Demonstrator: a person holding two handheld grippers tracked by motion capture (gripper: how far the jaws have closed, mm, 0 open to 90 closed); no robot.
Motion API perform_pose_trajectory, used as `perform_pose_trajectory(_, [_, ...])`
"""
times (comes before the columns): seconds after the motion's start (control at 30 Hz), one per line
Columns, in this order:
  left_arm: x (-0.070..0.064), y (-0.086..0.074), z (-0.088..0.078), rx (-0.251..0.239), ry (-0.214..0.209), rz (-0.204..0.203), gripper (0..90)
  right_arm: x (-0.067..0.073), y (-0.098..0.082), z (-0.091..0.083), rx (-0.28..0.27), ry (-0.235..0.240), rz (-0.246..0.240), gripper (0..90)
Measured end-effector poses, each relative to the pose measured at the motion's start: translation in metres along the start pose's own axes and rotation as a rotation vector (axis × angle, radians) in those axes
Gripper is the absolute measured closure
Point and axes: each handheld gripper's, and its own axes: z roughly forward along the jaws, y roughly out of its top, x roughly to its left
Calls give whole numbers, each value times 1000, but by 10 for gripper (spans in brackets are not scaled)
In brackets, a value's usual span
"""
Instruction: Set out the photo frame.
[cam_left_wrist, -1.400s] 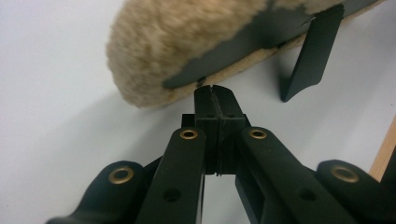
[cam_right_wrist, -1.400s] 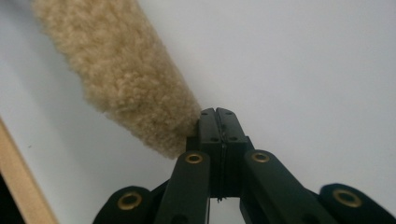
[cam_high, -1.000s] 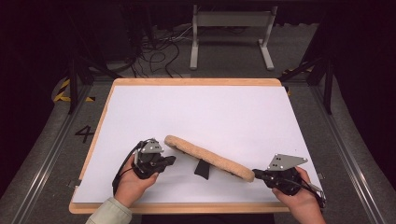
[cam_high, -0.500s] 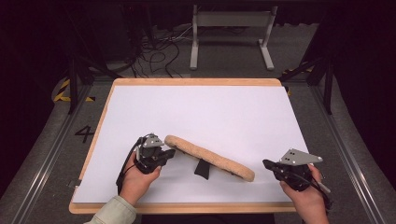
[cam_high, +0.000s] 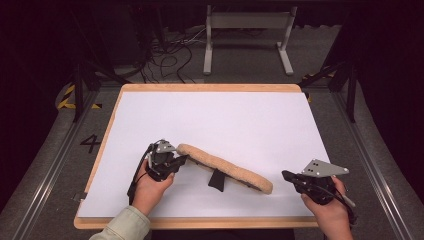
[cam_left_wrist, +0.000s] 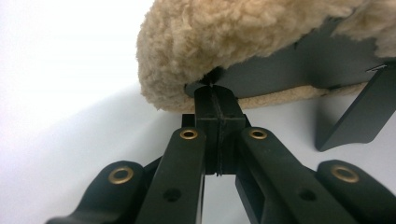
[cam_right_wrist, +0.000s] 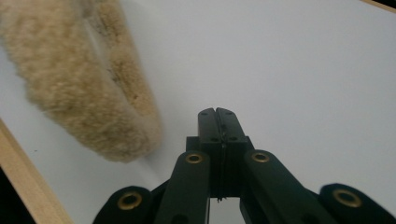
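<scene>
A long pad (cam_high: 225, 167) covered in tan, woolly fleece lies on the white table (cam_high: 220, 125). Its top is thick curly pile; from the left gripper view a flat dark plate (cam_left_wrist: 299, 70) shows on its underside, with the fleece wrapped round the plate's edge. A black fin-shaped stand (cam_high: 217, 179) juts down from the underside near the middle and rests on the table, so the pad sits propped up on it.

The pad's long axis runs on a slant between the two grippers: one rounded end points at the left gripper (cam_high: 181, 160), the other at the right gripper (cam_high: 286, 175). The end by the left gripper lies farther from the person than the end toward the right gripper.

The left gripper is at the pad's near end, jaws pressed together on the thin edge of the dark plate just under the fleece, right ahead of its tips (cam_left_wrist: 212, 91). The stand stands ahead and to its right in that view.

The right gripper (cam_right_wrist: 217, 114) has its jaws closed on nothing. It stands just clear of the pad's other end, which lies ahead and to its left in its own view (cam_right_wrist: 88, 107), not touching. The table's wooden rim (cam_right_wrist: 23, 182) runs at its lower left.
</scene>
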Motion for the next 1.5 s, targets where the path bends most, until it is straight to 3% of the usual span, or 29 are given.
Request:
perform_pose_trajectory(0.1, [0, 1, 0, -3, 4, -4, 900, 7, 2, 5, 11, 21, -26, 900])
perform_pose_trajectory(0.4, [1, 5, 4, -3, 7, -10, 900, 10, 2, 5, 14, 38, -29, 900])
perform_pose_trajectory(0.73, [1, 5, 5, 0, 8, -2, 900, 19, 6, 14, 31, 78, -70, 900])
perform_pose_trajectory(0.97, [6, 13, 12, 1, 4, -30, 900, 25, 5, 14, 40, 105, -77, 900])
perform_pose_trajectory(1.5, [8, 36, 37, -25, -9, -93, 896, 55, 9, 21, 57, 201, -144, 900])
